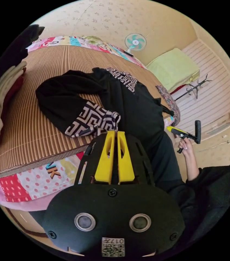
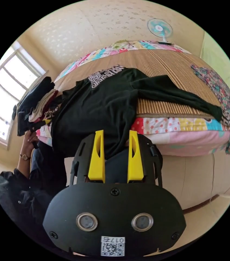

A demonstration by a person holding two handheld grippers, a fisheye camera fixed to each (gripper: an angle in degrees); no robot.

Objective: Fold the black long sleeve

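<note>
Left gripper view, left gripper [image 1: 117, 132] apparently pinching black long sleeve [image 1: 136, 108]

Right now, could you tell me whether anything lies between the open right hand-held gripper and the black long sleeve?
Nothing visible does. The right hand-held gripper points, jaws apart, straight at the black long sleeve's body hanging over the bed's edge. The left hand-held gripper is closed on its patterned cuff.

Bed [image 2: 174, 141] — mat [image 2: 161, 65], black long sleeve [image 2: 101, 106].
</note>
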